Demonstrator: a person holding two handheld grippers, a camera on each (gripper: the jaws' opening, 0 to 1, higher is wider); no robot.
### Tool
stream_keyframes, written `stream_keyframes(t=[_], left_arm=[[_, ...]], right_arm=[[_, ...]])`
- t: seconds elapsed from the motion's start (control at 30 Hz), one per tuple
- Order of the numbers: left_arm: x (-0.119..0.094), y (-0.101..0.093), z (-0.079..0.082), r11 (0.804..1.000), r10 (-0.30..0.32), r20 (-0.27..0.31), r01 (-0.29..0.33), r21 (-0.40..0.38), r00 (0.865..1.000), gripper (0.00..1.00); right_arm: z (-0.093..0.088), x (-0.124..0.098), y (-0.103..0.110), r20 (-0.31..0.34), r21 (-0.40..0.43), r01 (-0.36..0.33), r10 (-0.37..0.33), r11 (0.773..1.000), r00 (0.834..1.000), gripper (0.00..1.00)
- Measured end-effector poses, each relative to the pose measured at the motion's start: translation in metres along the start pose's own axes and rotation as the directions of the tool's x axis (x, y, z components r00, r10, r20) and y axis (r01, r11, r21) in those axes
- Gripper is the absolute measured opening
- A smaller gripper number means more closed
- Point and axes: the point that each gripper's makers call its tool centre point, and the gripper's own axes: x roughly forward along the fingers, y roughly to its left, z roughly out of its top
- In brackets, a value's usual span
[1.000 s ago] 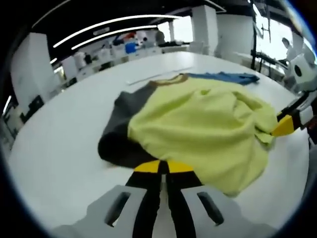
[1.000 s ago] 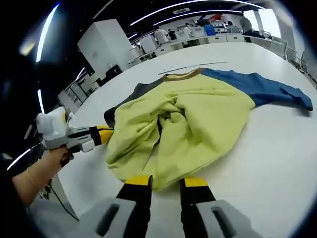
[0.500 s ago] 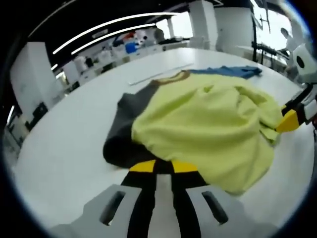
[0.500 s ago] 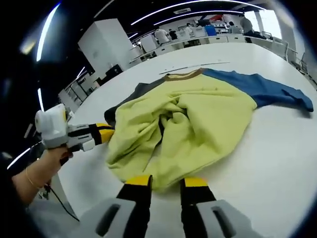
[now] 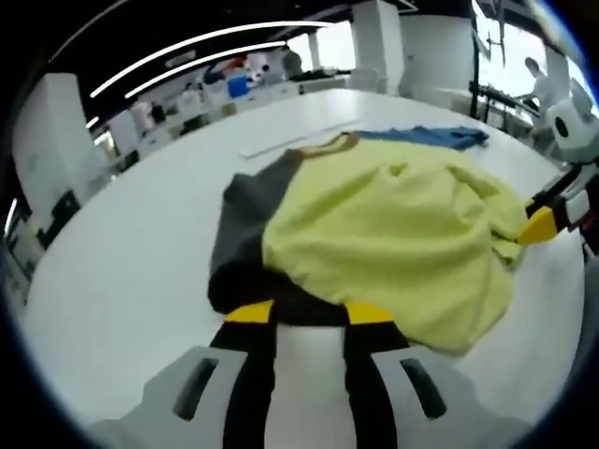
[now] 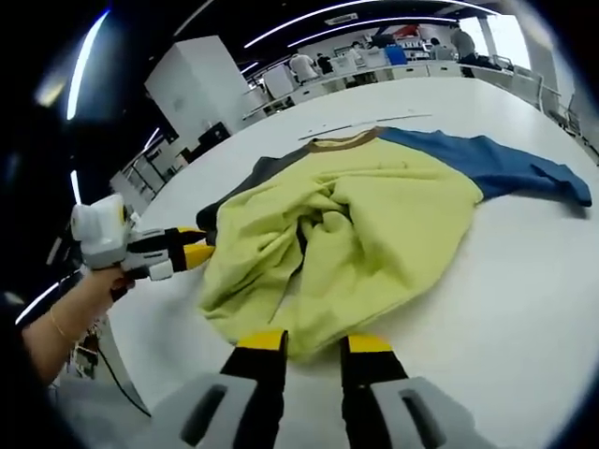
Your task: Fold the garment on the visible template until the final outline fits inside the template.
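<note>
In the left gripper view, the left gripper stands with its two yellow-tipped black jaws set wide apart, nothing between them. The tips sit right at the near edge of the garment, at its dark grey sleeve; whether they touch the cloth is hard to tell. From those jaws the garment spreads ahead and to the right across the white table.

In the right gripper view, the right gripper has its jaws parted by a narrower gap. The yellow tips meet the near hem of the yellow-green body of the garment, and a fold of that hem lies at the gap, though a firm pinch cannot be confirmed. In the left gripper view this same gripper enters from the right, its yellow tip against the garment's far right edge.

The garment is a soft, matte knit sweatshirt: a yellow-green body, rumpled into deep loose folds at the middle, a brown ribbed collar at the far end, the grey sleeve to the left and a blue sleeve stretching flat to the far right. The table is smooth and glossy.

A hand holds the left gripper at the left of the right gripper view, its tips just beside the garment's grey edge.
</note>
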Motion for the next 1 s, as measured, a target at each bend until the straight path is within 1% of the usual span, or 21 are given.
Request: stream_keyframes(t=[0.2,0.23,0.3,0.33,0.37,0.4,0.43,0.53,0.57,0.6,0.67,0.73,0.87,1.0], left_arm=[[-0.004,0.006,0.003,1.000,-0.012,-0.008,0.012,0.010,1.000,0.22],[-0.003,0.007,0.002,1.000,-0.018,-0.013,0.018,0.007,1.000,0.21],[-0.001,0.002,-0.004,0.999,-0.046,-0.042,0.046,-0.004,0.998,0.21],[0.002,0.000,-0.008,0.998,-0.061,-0.061,0.061,0.002,0.996,0.21],[0.003,-0.001,-0.009,0.998,-0.063,-0.064,0.064,0.007,0.996,0.20],[0.002,-0.003,-0.005,0.998,-0.067,-0.044,0.067,-0.005,0.997,0.18],[0.003,-0.004,-0.007,0.998,-0.068,-0.055,0.067,-0.016,0.996,0.17],[0.005,-0.003,-0.006,0.997,-0.065,-0.057,0.063,-0.037,0.996,0.16],[0.004,-0.008,-0.006,0.995,-0.087,-0.065,0.083,-0.058,0.994,0.13],[0.005,-0.009,-0.006,0.994,-0.095,-0.070,0.090,-0.068,0.993,0.10],[0.006,-0.007,-0.006,0.994,-0.084,-0.082,0.078,-0.074,0.993,0.10],[0.006,-0.008,-0.006,0.993,-0.092,-0.118,0.082,-0.086,0.989,0.10],[0.006,-0.010,-0.006,0.991,-0.121,-0.180,0.109,-0.073,0.976,0.10],[0.007,-0.009,-0.007,0.990,-0.133,-0.199,0.119,-0.080,0.971,0.09]], right_arm=[[0.000,-0.001,-0.001,0.000,0.012,0.000,0.000,1.000,1.000,0.19],[0.000,-0.001,-0.001,0.000,0.011,-0.001,0.001,1.000,1.000,0.19],[0.000,0.000,0.000,0.000,0.011,-0.002,0.002,1.000,1.000,0.19],[0.000,0.000,0.000,0.000,0.009,-0.002,0.002,1.000,1.000,0.19],[0.000,0.000,0.000,0.000,0.009,-0.001,0.001,1.000,1.000,0.19],[0.000,0.000,0.000,0.000,0.009,-0.002,0.002,1.000,1.000,0.19],[0.000,0.000,0.000,0.000,0.010,-0.002,0.002,1.000,1.000,0.19],[0.000,0.000,0.000,0.000,0.009,-0.003,0.003,1.000,1.000,0.19],[0.000,0.000,-0.001,0.000,0.010,-0.002,0.002,1.000,1.000,0.19],[0.000,0.000,-0.001,0.001,0.011,0.000,0.000,1.000,1.000,0.18],[0.000,0.000,-0.002,0.002,0.012,-0.001,0.001,1.000,1.000,0.18],[0.000,0.000,-0.001,0.001,0.011,-0.002,0.002,1.000,1.000,0.18],[-0.001,0.001,0.001,-0.004,0.011,-0.009,0.009,1.000,1.000,0.18],[-0.001,0.000,-0.001,-0.003,0.015,-0.007,0.007,1.000,1.000,0.17]])
